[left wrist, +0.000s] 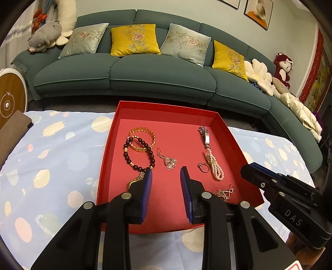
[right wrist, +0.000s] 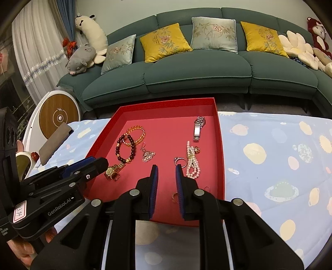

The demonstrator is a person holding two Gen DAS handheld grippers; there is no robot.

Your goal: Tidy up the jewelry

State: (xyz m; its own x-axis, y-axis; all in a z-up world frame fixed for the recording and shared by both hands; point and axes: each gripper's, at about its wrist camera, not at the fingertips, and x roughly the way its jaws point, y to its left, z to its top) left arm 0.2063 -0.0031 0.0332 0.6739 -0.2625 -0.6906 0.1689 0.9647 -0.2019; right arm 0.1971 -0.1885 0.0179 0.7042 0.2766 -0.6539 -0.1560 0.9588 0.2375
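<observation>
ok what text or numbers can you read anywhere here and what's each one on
"DAS" on the right gripper, on its black body, seen from the left wrist camera.
"GenRobot.AI" on the left gripper, along its black body.
"3.14" on a white sticker on that same gripper.
Wall pictures: no legible text.

The left gripper [left wrist: 166, 172] fills the bottom middle of its own view. It points forward and down. Its two blue pads [left wrist: 147, 187] stand a little apart, and nothing is between them. In the right wrist view this same gripper [right wrist: 91, 164] pokes in from the lower left, and part of a hand [right wrist: 22, 247] shows under it.

The right gripper [right wrist: 166, 169] sits at the bottom middle of its own view and tilts down too. A small gap shows between its pads, with nothing in it. In the left wrist view it [left wrist: 252, 168] comes in from the right edge.
</observation>
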